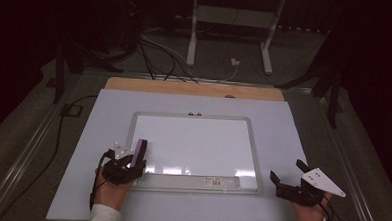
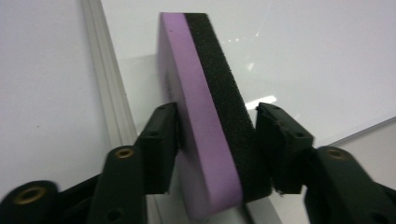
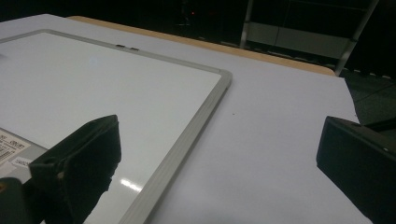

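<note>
Now my left gripper (image 2: pixel 217 140) is clamped on the purple-and-black eraser (image 2: pixel 205 116), which stands on edge at the near left corner of the whiteboard (image 1: pixel 195 140). My right gripper (image 1: pixel 287 175) rests beside the whiteboard's right edge, jaws wide apart, nothing between them.

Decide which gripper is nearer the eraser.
Left. The left gripper is clamped on the eraser; the right gripper sits open past the whiteboard's opposite corner.
</note>
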The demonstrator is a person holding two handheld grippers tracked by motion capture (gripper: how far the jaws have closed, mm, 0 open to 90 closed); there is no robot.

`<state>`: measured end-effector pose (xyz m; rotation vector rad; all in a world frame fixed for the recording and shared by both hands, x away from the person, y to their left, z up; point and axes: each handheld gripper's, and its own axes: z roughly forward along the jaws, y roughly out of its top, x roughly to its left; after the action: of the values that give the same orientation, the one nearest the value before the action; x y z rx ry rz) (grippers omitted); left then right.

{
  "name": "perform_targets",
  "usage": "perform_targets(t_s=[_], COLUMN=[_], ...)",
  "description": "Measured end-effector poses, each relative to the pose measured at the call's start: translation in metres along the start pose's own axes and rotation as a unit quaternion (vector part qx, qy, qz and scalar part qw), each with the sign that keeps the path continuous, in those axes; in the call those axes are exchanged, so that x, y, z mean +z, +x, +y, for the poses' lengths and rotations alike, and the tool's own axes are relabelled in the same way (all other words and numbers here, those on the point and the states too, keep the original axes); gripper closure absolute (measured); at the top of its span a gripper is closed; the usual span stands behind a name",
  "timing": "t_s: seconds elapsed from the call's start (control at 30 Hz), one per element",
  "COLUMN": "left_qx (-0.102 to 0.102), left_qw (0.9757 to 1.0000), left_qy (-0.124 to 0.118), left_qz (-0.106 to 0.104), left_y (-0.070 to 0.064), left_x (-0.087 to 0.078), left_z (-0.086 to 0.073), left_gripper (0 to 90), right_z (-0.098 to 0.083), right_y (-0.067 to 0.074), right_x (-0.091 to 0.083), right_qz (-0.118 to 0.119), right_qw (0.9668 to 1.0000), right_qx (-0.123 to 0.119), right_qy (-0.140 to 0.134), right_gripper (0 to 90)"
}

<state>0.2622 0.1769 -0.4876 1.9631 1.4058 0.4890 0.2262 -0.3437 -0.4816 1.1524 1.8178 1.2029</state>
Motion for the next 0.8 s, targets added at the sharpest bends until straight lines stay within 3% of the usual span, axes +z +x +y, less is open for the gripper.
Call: perform_targets(t_s=[0.2,0.8], left_qx=[-0.008,-0.023], left_qw=[0.9999,0.9996], left_qy=[0.0,-0.002], left_qz=[0.013,0.018], left_y=[0.003,-0.001], left_x=[-0.006,-0.023], left_z=[-0.003,-0.02], left_gripper=[63.2,63.5], right_z=[0.0,0.0], right_y=[0.0,0.001], right_x=[0.0,0.001], right_qz=[0.0,0.002], right_qw=[1.0,1.0], right_qx=[-0.001,-0.001], right_qy=[0.0,0.0], right_gripper=[0.5,0.5])
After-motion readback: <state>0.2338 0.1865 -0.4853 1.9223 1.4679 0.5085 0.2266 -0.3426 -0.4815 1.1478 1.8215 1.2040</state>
